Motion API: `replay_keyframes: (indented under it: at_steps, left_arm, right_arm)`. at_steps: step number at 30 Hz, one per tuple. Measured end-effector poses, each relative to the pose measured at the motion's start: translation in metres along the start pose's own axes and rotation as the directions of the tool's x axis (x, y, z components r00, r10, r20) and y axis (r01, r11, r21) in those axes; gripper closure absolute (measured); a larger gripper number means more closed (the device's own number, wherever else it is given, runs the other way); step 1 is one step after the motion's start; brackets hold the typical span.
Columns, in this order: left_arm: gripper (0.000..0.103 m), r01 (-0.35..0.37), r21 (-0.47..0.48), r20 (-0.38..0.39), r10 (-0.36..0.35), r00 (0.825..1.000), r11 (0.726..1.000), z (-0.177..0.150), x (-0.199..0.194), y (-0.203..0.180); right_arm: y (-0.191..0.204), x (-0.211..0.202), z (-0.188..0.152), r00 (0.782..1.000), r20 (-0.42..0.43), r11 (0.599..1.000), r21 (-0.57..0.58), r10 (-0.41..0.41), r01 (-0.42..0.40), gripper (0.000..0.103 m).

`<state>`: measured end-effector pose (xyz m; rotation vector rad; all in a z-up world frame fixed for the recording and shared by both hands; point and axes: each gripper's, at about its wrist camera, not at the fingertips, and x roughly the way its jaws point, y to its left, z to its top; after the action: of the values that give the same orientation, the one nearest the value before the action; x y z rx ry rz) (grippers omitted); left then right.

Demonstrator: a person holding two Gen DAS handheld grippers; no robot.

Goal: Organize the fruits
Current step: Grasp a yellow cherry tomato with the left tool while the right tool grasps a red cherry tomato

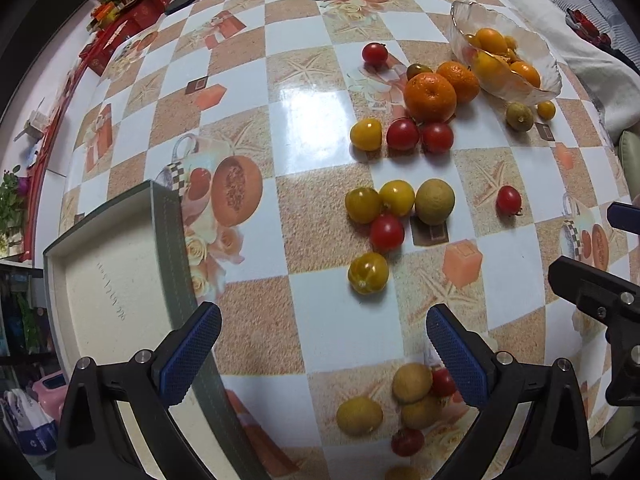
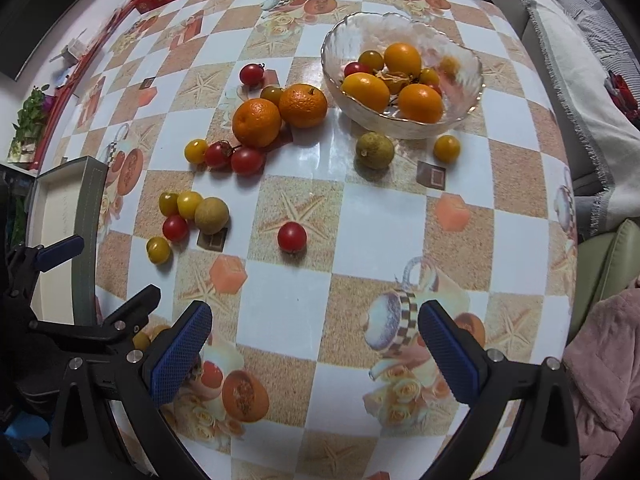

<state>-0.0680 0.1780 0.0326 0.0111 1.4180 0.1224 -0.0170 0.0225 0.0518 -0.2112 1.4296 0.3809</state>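
Observation:
Many small fruits lie loose on a patterned table. Two oranges (image 2: 256, 122) sit mid-table next to red cherry tomatoes (image 2: 247, 160). A glass bowl (image 2: 460, 120) at the back right holds several orange and yellow fruits. A lone red tomato (image 2: 292, 237) lies in the middle; it also shows in the left wrist view (image 1: 508, 200). A cluster of yellow and red tomatoes (image 1: 380, 212) lies ahead of my left gripper (image 1: 320, 352), which is open and empty above several fruits (image 1: 412, 382). My right gripper (image 2: 316, 340) is open and empty above bare table.
An empty box lid (image 1: 100, 280) with a green rim lies at the table's left edge. Red boxes (image 1: 132, 20) and clutter stand at the far left edge. A sofa with a blanket (image 2: 580, 80) borders the right side.

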Motion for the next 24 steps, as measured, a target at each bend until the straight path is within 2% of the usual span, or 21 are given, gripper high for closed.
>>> replay_keyframes:
  at_steps: [3, 5, 6, 8, 10, 13, 16, 18, 19, 21, 22, 23, 24]
  left_arm:
    - [0.0, -0.016, 0.012, 0.016, 0.016, 1.0, 1.0, 0.006, 0.006, -0.003]
    - [0.014, -0.022, 0.018, 0.016, 0.022, 1.0, 1.0, 0.009, 0.012, -0.004]
    - [0.016, -0.02, 0.019, 0.009, 0.019, 1.0, 1.0, 0.009, 0.015, -0.006]
    - [0.016, -0.015, 0.013, -0.004, 0.016, 1.0, 1.0, 0.009, 0.022, -0.005]
    - [0.016, -0.012, 0.006, 0.006, 0.012, 1.0, 1.0, 0.008, 0.025, -0.005]
    - [0.027, 0.014, -0.002, 0.026, -0.014, 1.0, 1.0, 0.008, 0.023, -0.004]
    - [0.03, 0.013, 0.003, 0.035, -0.013, 0.999, 1.0, 0.008, 0.022, -0.01]
    - [0.039, 0.034, 0.005, 0.041, -0.034, 0.999, 0.999, 0.007, 0.02, -0.014]
    - [0.045, 0.041, 0.006, 0.041, -0.041, 0.998, 0.999, 0.01, 0.02, -0.015]
    - [0.055, 0.06, 0.011, 0.045, -0.06, 0.997, 0.998, 0.01, 0.019, -0.018]
    - [0.065, 0.076, 0.015, 0.051, -0.076, 0.996, 0.997, 0.01, 0.018, -0.021]
    - [0.072, 0.079, 0.018, 0.058, -0.08, 0.995, 0.997, 0.01, 0.017, -0.022]
    - [0.073, 0.079, 0.018, 0.063, -0.08, 0.995, 0.997, 0.01, 0.016, -0.024]
  right_arm:
    - [-0.001, 0.011, 0.007, 1.0, -0.007, 1.0, 0.0, 0.016, -0.016, 0.002]
    - [-0.001, 0.018, 0.01, 1.0, -0.011, 1.0, -0.002, 0.019, -0.019, 0.004]
    - [0.0, 0.022, 0.012, 1.0, -0.014, 1.0, -0.008, 0.021, -0.021, 0.007]
    - [0.002, 0.029, 0.014, 0.999, -0.028, 0.999, -0.02, 0.027, -0.027, 0.029]
    - [0.004, 0.038, 0.016, 0.998, -0.05, 0.999, -0.03, 0.044, -0.045, 0.035]
    - [0.01, 0.043, 0.017, 0.999, -0.034, 0.998, -0.062, 0.021, -0.023, 0.036]
    - [0.016, 0.043, 0.02, 1.0, -0.016, 0.996, -0.088, 0.01, -0.012, 0.036]
    - [0.02, 0.044, 0.021, 1.0, -0.005, 0.995, -0.095, 0.006, -0.007, 0.037]
    - [0.022, 0.044, 0.022, 1.0, 0.001, 0.995, -0.1, 0.0, 0.0, 0.041]
    - [0.028, 0.044, 0.023, 0.999, 0.018, 0.992, -0.121, -0.032, 0.033, 0.055]
    - [0.029, 0.043, 0.023, 0.999, 0.025, 0.991, -0.132, -0.036, 0.039, 0.072]
    - [0.032, 0.043, 0.024, 0.999, 0.027, 0.99, -0.135, -0.021, 0.024, 0.084]
    - [0.031, 0.043, 0.024, 1.0, 0.023, 0.992, -0.126, 0.0, 0.003, 0.084]
